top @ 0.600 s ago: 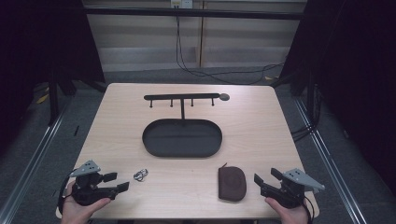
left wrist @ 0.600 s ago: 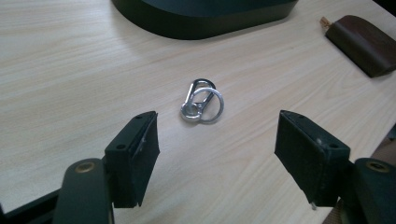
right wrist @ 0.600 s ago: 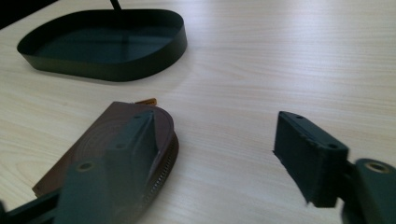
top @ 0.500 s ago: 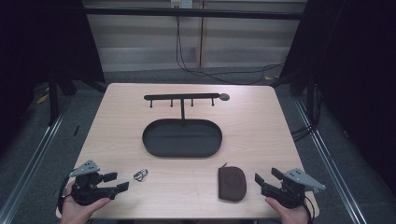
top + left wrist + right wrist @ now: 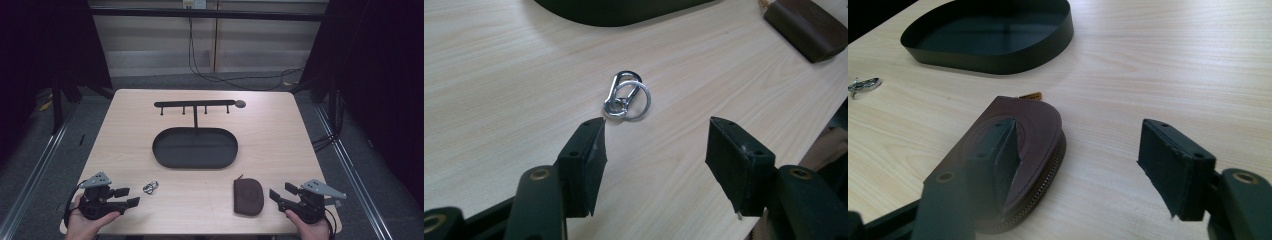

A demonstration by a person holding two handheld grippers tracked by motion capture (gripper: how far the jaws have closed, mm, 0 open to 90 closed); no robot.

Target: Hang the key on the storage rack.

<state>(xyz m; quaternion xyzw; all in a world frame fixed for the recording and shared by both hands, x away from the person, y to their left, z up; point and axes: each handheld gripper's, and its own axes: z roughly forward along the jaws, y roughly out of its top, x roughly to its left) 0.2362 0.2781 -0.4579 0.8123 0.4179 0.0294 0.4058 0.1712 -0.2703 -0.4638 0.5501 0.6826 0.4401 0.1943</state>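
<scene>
Centrally on the wooden table a black oval tray is seen, a brown zip pouch lies just beside the right gripper, a small metal key ring lies near the left gripper, and both grippers' jaws are held apart, nothing gripped.

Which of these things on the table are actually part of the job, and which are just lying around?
Part of the job:
- key ring with carabiner clip, just ahead of the open left gripper
- brown zip pouch, beside the open right gripper

Just lying about, judging by distance:
- black oval tray
- black hook rack behind the tray
</scene>
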